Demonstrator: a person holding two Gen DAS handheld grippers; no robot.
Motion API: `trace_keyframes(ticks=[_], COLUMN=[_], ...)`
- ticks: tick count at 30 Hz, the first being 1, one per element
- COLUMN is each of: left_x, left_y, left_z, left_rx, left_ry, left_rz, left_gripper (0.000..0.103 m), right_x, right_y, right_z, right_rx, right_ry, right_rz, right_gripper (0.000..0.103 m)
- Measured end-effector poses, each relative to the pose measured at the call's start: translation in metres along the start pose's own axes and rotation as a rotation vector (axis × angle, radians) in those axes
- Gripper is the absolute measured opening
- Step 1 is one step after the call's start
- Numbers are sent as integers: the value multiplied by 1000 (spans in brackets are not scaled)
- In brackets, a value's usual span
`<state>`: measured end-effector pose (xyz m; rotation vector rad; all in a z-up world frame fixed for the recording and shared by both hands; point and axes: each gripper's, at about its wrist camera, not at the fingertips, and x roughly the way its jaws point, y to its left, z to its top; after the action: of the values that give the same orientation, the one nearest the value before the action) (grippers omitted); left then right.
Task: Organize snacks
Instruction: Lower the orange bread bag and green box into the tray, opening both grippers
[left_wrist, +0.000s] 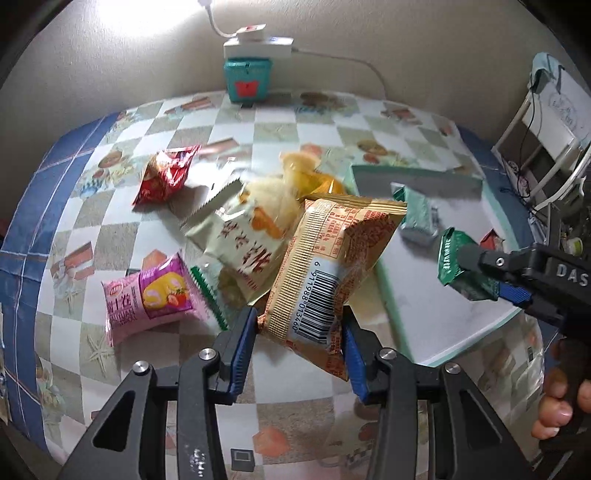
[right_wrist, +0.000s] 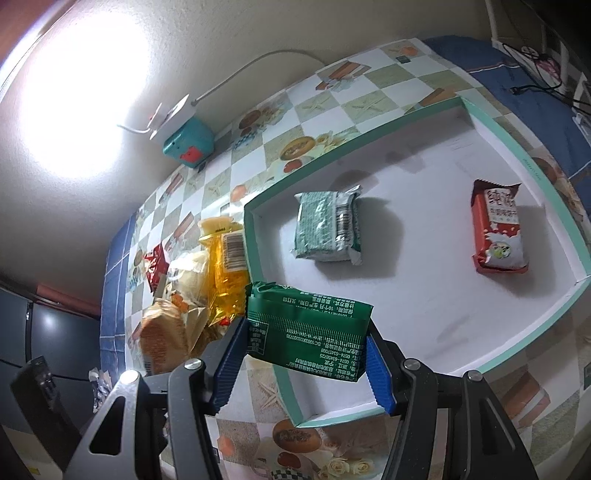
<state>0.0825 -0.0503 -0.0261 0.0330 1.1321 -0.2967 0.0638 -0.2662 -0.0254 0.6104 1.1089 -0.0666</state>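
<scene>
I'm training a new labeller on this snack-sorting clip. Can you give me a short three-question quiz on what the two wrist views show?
1. True or false: the left hand-held gripper is closed on the orange barcoded snack packet.
2. How many packets already lie inside the green-rimmed tray?
A. none
B. two
C. four
3. Fill in: the right hand-held gripper holds a dark ____ packet.

Key:
1. True; its blue pads press on both sides of the packet.
2. B; the pale green packet and the red packet.
3. green
</scene>
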Motion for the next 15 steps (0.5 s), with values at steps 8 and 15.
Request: trace_keyframes(ticks=[8,15], left_x=[-15,-13], left_y=[-35,-65], left_z=[13,34], left_rx=[42,86], left_ry=[-35,-19], left_rz=[-7,15], left_gripper=[46,46], right_x=[-17,-31], right_y=[-22,-48], right_z=[12,25], right_rx=[38,98], right_ry=[-72,-125], right_rz=[-92,-156], right_gripper=[63,63])
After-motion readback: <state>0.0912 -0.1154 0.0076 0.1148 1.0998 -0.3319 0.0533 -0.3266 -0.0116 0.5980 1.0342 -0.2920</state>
